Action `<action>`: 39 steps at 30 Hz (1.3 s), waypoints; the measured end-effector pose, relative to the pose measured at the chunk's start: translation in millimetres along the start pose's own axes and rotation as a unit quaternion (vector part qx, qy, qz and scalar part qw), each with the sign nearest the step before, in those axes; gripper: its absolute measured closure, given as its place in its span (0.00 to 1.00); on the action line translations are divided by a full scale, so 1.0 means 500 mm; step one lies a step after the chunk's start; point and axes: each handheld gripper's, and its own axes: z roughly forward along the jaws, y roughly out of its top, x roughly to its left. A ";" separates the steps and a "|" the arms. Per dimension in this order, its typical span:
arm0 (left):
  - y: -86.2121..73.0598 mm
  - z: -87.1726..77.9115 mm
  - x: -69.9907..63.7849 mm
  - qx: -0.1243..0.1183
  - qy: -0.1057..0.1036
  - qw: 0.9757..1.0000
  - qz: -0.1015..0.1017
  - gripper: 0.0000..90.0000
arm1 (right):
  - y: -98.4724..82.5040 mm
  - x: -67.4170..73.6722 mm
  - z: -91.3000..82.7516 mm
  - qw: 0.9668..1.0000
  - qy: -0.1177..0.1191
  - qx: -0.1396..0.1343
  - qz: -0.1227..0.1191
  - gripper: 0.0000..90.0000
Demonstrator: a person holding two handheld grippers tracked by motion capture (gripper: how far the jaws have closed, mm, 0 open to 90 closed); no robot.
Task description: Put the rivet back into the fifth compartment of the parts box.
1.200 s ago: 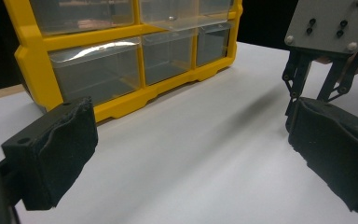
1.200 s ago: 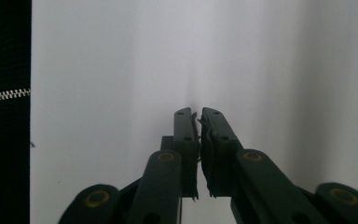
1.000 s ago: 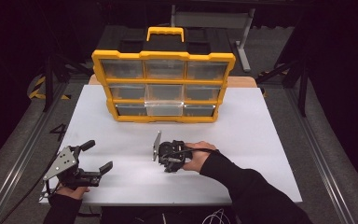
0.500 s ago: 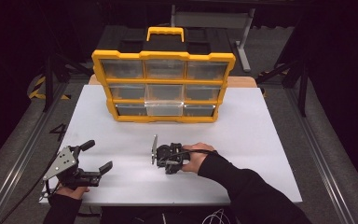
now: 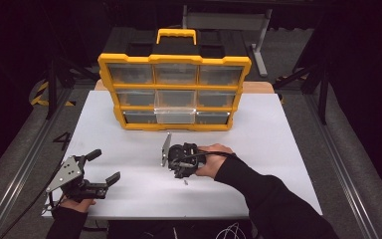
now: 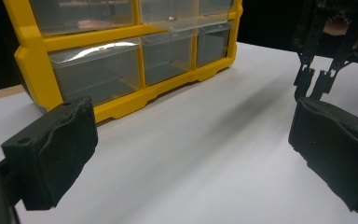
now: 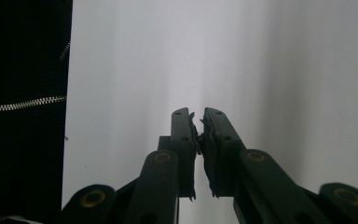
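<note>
A: Where is the right gripper (image 5: 181,172), and what are its jaws doing?

B: In the high view it sits near the middle of the white table (image 5: 278,149), just in front of the yellow organizer (image 5: 174,92), with the hand (image 5: 211,160) behind it. Its own view looks straight down on the table, and there the two black jaws stand pressed together, having just finished closing. I can make out nothing gripped between the pads; their edges are ragged and the seam is dark, so something very thin could be hidden there.

A: Is there anything lying under it?

B: A tiny dark speck (image 5: 184,182) lies on the table just near of the gripper in the high view. It is too small to say what it is.

A: And the left gripper (image 5: 99,167)?

B: At the near left corner of the table, well apart from the right one. Its jaws are wide, with bare table between the pads (image 6: 60,149).

A: Can you read the organizer's drawers?

B: They are clear plastic. The lower middle drawer (image 5: 175,114) stands pulled out a little. Glare and distance hide any contents, and the left gripper view cuts off the top rows.
</note>
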 end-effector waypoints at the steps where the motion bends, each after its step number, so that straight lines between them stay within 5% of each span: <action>1: 0.000 0.000 0.000 0.000 0.000 1.000 0.000 0.02 | 0.002 0.001 -0.006 1.000 -0.002 0.003 0.003 0.92; 39: 0.000 -0.002 0.001 -0.002 0.002 1.000 -0.001 0.02 | 0.043 -0.046 -0.231 0.997 -0.073 -0.034 0.005 0.92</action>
